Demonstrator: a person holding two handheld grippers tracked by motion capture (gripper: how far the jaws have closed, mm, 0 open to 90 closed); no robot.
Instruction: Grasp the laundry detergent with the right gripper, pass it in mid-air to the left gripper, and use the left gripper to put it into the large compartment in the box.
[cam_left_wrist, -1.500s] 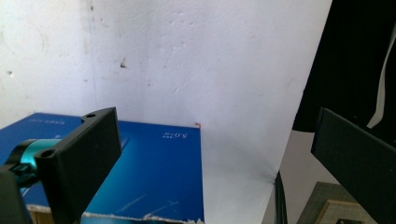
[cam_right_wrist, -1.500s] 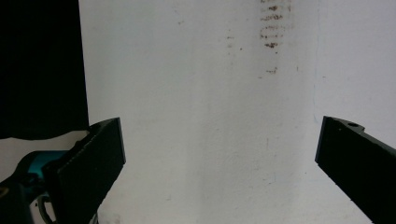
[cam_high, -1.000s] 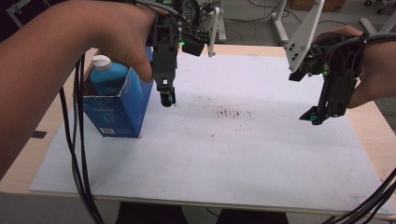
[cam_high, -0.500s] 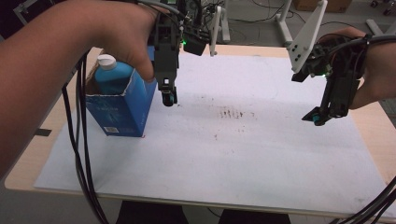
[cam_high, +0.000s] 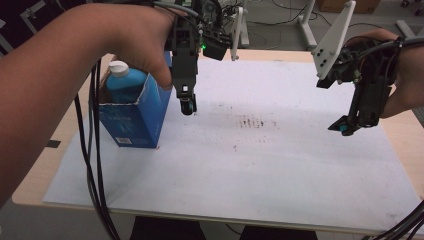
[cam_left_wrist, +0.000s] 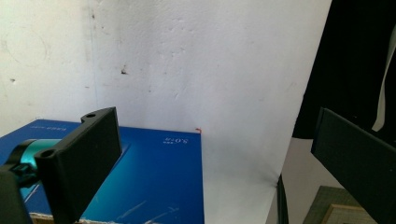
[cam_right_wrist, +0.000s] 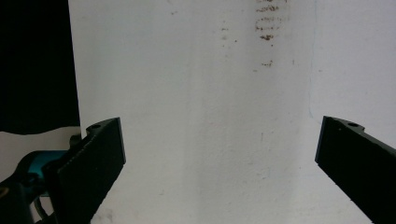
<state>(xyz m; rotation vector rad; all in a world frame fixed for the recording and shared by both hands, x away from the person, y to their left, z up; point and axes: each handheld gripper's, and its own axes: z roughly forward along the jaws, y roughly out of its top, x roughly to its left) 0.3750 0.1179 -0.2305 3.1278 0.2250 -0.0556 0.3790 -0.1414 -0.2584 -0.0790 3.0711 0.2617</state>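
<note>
The left gripper (cam_high: 187, 106) is being held wide open just beside the blue carton (cam_high: 134, 116), gripping nothing, while the right gripper (cam_high: 344, 127) is being held equally released above the white tabletop (cam_high: 260, 165).

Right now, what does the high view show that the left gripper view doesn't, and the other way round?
High view alone: the bottle's white cap poking out of the open blue box, the right gripper held over the white sheet, and a dark smudge. Left gripper view alone: the left gripper with fingers spread wide, close beside the box's side. Both share the box and the sheet.
</note>
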